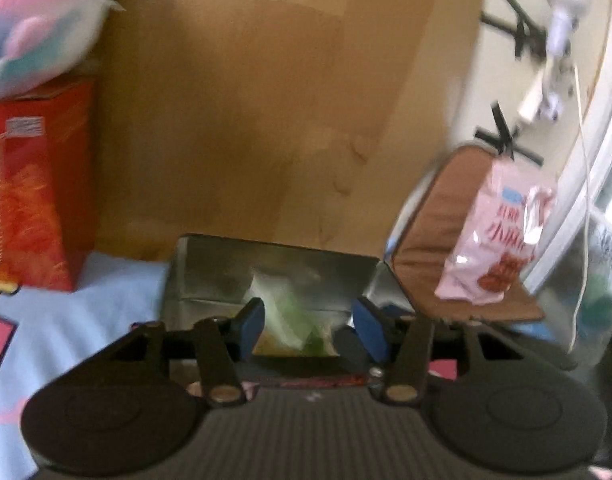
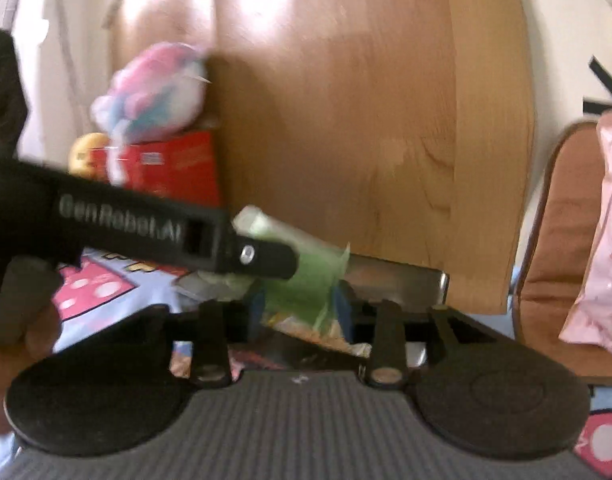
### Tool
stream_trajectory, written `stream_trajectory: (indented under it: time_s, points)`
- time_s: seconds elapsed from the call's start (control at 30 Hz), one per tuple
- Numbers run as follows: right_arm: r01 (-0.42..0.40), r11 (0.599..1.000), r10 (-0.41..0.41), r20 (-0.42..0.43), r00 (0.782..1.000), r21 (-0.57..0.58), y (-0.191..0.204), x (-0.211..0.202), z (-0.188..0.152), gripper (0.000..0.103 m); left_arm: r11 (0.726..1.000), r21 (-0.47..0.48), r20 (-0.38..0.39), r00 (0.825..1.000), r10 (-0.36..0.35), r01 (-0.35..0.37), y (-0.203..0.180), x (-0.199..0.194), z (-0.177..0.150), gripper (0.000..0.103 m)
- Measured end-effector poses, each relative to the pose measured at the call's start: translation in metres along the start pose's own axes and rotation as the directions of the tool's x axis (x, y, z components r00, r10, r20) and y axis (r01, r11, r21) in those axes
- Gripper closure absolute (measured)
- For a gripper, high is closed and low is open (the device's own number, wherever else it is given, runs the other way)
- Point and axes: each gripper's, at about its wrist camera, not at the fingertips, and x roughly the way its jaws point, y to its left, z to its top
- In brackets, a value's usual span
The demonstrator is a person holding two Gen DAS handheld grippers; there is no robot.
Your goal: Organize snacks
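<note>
Blue cloth [image 1: 105,288] holds a tin [image 1: 273,276] before a cardboard box [image 1: 265,100]. Right gripper [image 2: 299,310] seemingly pinches a green packet [image 2: 306,280]; left gripper [image 1: 308,322] is spread around it, its arm crossing the right view.

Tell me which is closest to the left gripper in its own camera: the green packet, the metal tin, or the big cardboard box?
1. Green packet, between the left gripper's fingers.
2. Metal tin, just ahead.
3. Cardboard box, standing behind the tin.

Blue cartoon-print sheet [image 1: 105,292], metal tin [image 1: 209,276], red box [image 1: 37,184], cardboard [image 1: 265,100]
</note>
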Motion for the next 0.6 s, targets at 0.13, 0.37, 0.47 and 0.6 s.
stream_trajectory:
  time_s: [0.13,0.37,0.47,0.6]
  points:
    - [-0.136,0.987,0.135,0.018,0.991,0.091,-0.005,-0.041,-0.020,0.059,0.996,-0.081,0.069,0.997,-0.043,0.048,0.037,-0.065,-0.027,0.048]
    - [-0.384,0.910,0.411,-0.204,0.889,0.159,0.020,-0.062,-0.074,0.058,0.966,-0.223,-0.009,0.990,-0.140,0.134,0.074,-0.105,-0.100,0.050]
    - [-0.375,0.914,0.403,-0.252,0.880,0.153,0.030,-0.064,-0.082,0.058,0.964,-0.216,-0.027,0.986,-0.166,0.157,0.068,-0.111,-0.113,0.051]
    - [-0.409,0.867,0.479,-0.247,0.843,0.285,0.023,-0.079,-0.086,0.058,0.980,-0.153,-0.023,0.991,-0.135,0.130,0.059,-0.123,-0.124,0.051]
